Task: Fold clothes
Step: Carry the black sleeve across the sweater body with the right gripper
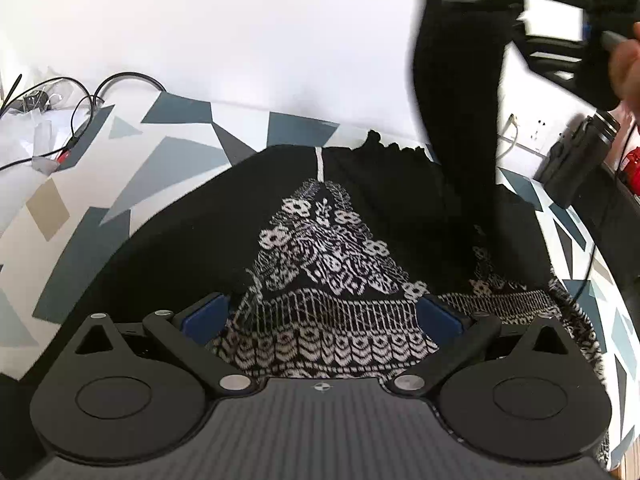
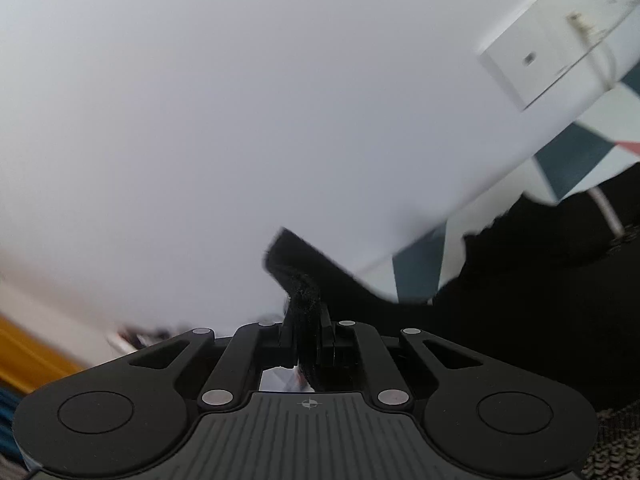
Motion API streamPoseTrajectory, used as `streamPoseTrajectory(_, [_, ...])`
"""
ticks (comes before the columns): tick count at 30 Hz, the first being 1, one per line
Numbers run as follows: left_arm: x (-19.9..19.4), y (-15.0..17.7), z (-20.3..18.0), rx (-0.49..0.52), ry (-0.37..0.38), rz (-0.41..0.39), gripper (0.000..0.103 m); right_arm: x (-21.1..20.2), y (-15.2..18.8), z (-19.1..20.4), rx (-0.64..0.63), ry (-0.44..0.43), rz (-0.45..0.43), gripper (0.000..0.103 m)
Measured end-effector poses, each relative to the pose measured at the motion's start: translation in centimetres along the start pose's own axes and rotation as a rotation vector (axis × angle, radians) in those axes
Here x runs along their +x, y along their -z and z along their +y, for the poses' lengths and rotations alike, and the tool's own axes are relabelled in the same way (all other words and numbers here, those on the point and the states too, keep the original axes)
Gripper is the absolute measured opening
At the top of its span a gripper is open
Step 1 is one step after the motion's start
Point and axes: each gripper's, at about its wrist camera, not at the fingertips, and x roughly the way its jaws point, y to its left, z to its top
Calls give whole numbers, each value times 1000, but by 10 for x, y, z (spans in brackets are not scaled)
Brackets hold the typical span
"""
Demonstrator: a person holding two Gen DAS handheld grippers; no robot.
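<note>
Left gripper (image 1: 322, 316) hangs with its blue-padded jaws spread wide apart, low over the patterned hem of a black garment (image 1: 320, 240) that lies spread on a table (image 1: 80, 208) covered in grey and blue shapes. Cables (image 1: 92, 96) sit at the table's far left corner. Further right, a black sleeve (image 1: 456, 100) of the garment rises off the table, pinched tight between the closed jaws of the right gripper (image 2: 306, 340), which a hand (image 1: 628, 68) holds up against the white wall (image 2: 240, 100).
</note>
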Motion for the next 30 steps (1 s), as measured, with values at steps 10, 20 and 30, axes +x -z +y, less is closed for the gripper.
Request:
streamPoseTrajectory(10, [36, -2, 3, -10, -9, 60, 103, 35, 27, -42, -1, 126, 235, 48])
streamPoseTrajectory(20, [61, -32, 45, -153, 93, 75, 103, -58, 7, -162, 170, 212, 6, 54])
streamPoseTrajectory(30, [62, -45, 93, -498, 239, 64, 101, -133, 47, -265, 484, 171, -156, 55])
